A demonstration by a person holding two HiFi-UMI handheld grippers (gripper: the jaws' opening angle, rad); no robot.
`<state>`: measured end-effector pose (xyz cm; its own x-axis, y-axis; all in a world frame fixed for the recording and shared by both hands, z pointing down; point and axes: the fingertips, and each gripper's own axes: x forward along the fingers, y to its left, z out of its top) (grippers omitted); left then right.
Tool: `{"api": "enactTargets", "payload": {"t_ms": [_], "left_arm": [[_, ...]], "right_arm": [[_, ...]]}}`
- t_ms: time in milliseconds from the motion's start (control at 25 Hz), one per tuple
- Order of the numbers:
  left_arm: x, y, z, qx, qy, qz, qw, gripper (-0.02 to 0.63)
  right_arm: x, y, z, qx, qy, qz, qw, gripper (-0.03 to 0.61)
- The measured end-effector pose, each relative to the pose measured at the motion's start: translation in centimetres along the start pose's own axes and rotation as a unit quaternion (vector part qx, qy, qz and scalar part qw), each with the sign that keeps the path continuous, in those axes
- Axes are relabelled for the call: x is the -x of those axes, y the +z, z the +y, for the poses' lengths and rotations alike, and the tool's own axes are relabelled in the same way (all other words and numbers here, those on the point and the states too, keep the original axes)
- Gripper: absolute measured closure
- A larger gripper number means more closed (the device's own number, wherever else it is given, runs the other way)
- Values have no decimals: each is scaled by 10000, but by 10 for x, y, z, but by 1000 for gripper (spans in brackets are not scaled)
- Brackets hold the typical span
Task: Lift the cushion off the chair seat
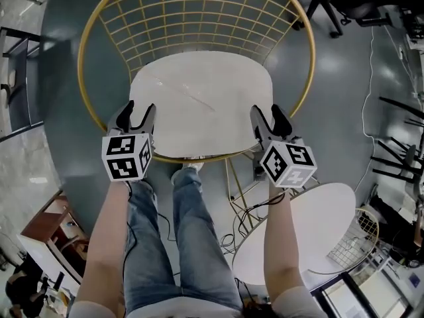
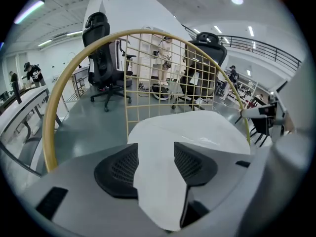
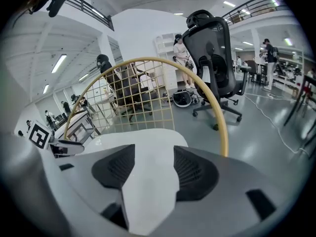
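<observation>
Your left gripper point(image 1: 140, 108) and right gripper point(image 1: 266, 110) sit at the front edge of the flat white oval cushion point(image 1: 199, 101) on the gold wire chair point(image 1: 199, 13), jaws spread, nothing pinched.

floor point(image 1: 59, 111) grey | black office chairs point(image 3: 212, 48) | white round table point(image 1: 318, 217) | strip lights point(image 2: 29, 11)

The cushion point(image 1: 199, 101) is plain white; the chair point(image 3: 221, 132) is a gold wire grid. The left tool point(image 1: 140, 106) and right tool point(image 1: 266, 108) are black, with black-and-white square-patterned cubes.
</observation>
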<state>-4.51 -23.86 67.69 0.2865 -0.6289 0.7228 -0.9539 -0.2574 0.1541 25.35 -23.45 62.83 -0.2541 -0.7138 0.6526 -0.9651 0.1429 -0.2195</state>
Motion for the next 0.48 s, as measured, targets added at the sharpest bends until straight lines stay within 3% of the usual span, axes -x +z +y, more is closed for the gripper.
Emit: {"api": "enactTargets", "payload": {"t_ms": [480], "left_arm": [[-15,-1,9,180,314,120,9993,360]], "right_arm": [[-28,-17,-28,-287,-396,458,9978,295]]}}
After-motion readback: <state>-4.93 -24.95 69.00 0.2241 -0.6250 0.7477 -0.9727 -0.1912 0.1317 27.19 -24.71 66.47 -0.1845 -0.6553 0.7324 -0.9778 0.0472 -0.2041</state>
